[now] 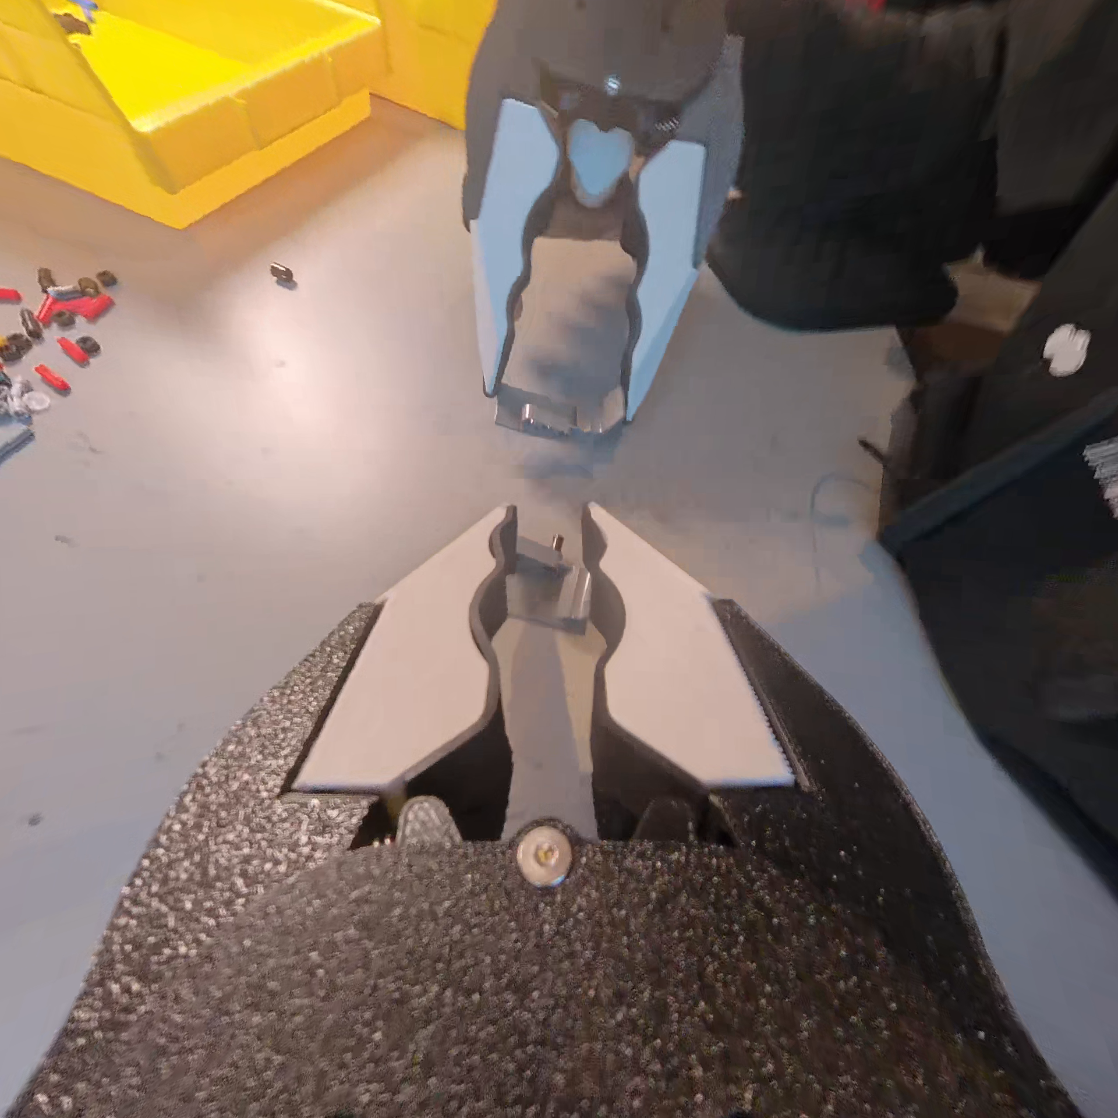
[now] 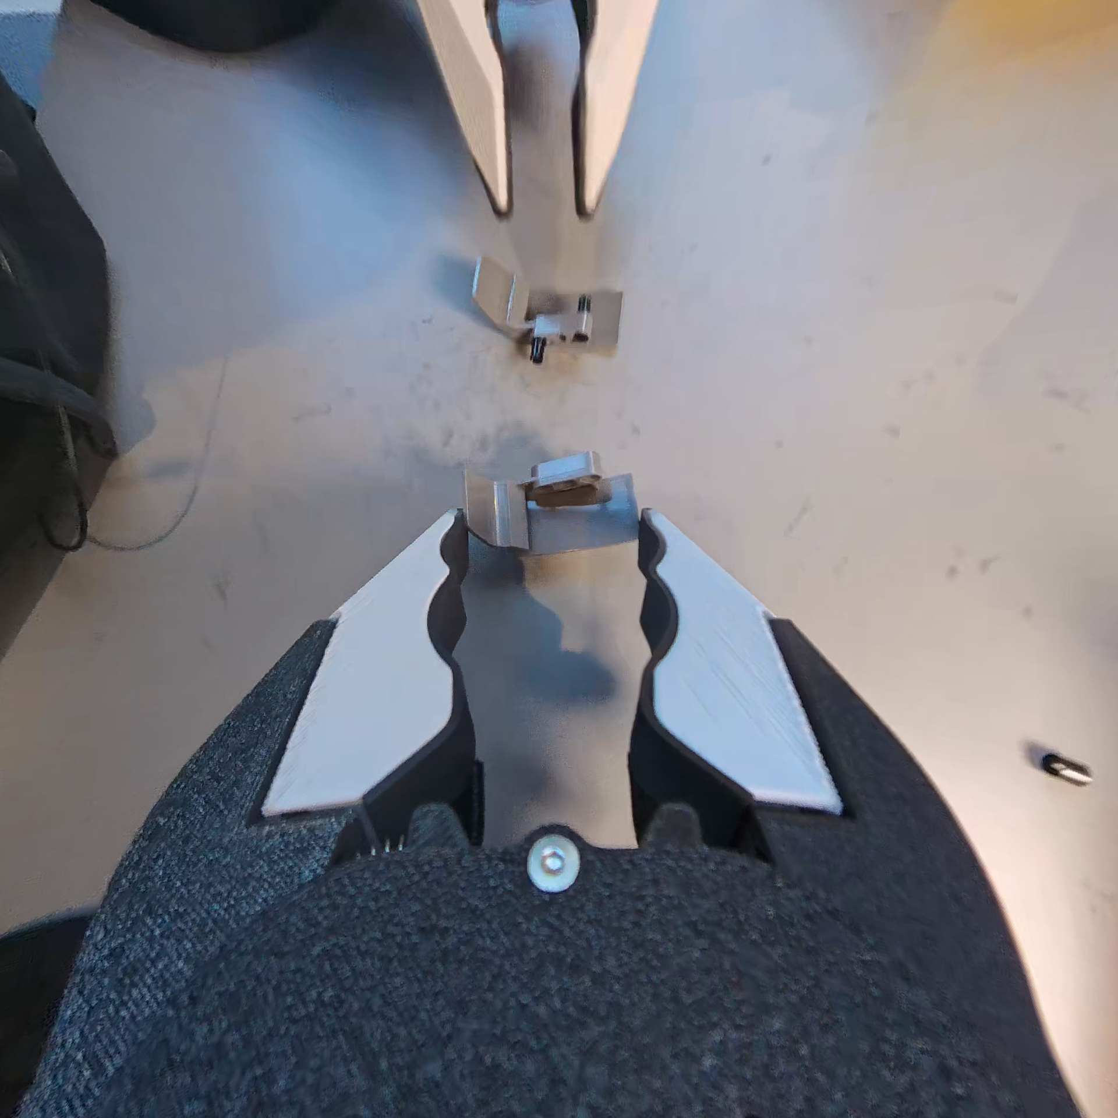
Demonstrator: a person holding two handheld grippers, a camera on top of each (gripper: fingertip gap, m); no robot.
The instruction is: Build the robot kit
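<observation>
My right gripper [image 2: 552,514] is shut on a grey bent bracket piece [image 2: 514,520], gripped across its width at the fingertips and held just above the grey table [image 2: 847,363]. It faces the left gripper and also shows in the left wrist view [image 1: 559,411]. My left gripper [image 1: 550,508] has its fingers a narrow gap apart and holds nothing. A second grey bracket piece [image 1: 547,581] with small black pins lies on the table under that gap. In the right wrist view this piece [image 2: 544,314] lies just in front of the left gripper's fingertips [image 2: 502,199].
Yellow bins [image 1: 181,91] stand at the far left. A pile of small red and black parts [image 1: 54,326] lies at the left edge. A single black part [image 1: 281,272] lies alone, also in the right wrist view [image 2: 1068,771]. A person's dark clothing [image 1: 907,181] fills the right side. The left gripper's tips are roughly 9 cm from the right gripper's.
</observation>
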